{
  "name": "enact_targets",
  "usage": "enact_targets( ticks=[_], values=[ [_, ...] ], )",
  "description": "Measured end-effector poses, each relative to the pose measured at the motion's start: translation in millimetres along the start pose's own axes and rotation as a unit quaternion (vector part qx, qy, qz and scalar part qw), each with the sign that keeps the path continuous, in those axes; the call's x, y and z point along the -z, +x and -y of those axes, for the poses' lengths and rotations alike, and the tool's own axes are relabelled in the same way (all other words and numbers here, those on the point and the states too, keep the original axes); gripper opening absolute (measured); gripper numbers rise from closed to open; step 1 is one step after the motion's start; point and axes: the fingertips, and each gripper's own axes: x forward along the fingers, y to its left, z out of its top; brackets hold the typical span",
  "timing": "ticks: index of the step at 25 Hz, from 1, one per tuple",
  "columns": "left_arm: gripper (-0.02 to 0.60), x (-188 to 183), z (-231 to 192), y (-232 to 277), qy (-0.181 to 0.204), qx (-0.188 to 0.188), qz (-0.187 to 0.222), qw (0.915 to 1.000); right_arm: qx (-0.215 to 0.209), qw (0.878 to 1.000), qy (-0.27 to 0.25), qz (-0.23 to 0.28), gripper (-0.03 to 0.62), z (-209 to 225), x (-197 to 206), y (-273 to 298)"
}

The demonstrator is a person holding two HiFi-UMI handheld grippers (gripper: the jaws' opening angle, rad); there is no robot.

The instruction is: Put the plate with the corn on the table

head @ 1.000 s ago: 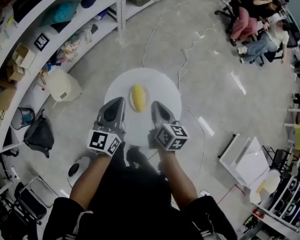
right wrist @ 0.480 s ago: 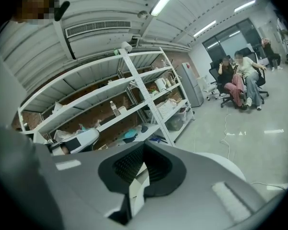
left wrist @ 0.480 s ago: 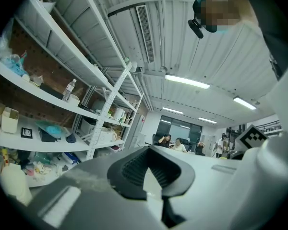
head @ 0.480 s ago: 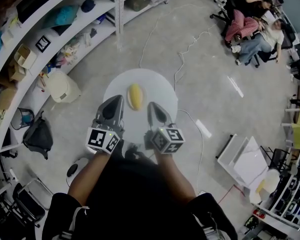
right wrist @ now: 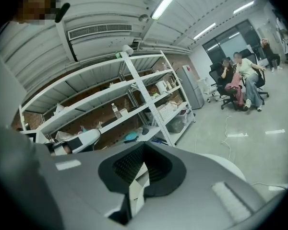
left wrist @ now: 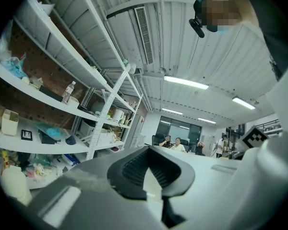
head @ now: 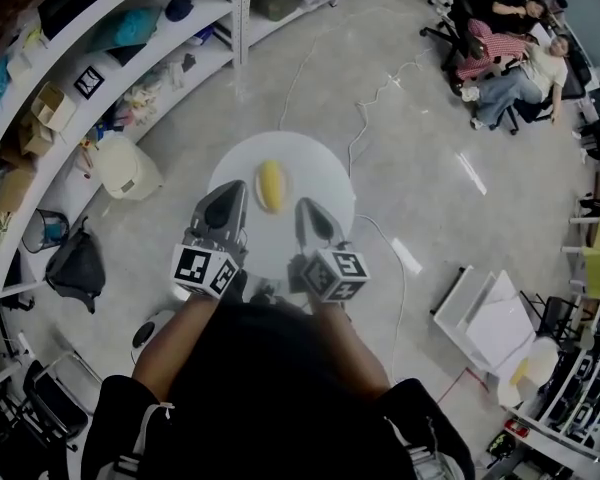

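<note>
Slight up-left shift of the plate (head: 315,168) and corn (head: 270,185) in head view

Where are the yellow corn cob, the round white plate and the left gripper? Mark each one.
yellow corn cob (head: 271,185), head view, middle of the cob.
round white plate (head: 318,171), head view, bare right part of its surface.
left gripper (head: 230,198), head view, at its tips on the plate's near edge.

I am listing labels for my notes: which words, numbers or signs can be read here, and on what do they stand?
No readable words or numbers.
Square black-and-white code markers, no letters: left marker cube, right marker cube, shelf card.
Shelf boxes: print too small to read.
</note>
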Motion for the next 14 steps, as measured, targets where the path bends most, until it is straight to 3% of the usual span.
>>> enact_targets(
  ticks=[14],
  values=[
    [0.000,0.3,-4.6,-11.9,-0.002,-0.002,-0.001,1.0000,0.005,1.000,-0.006,0.009,0.009,-7.0,-1.8,-3.8]
  ],
)
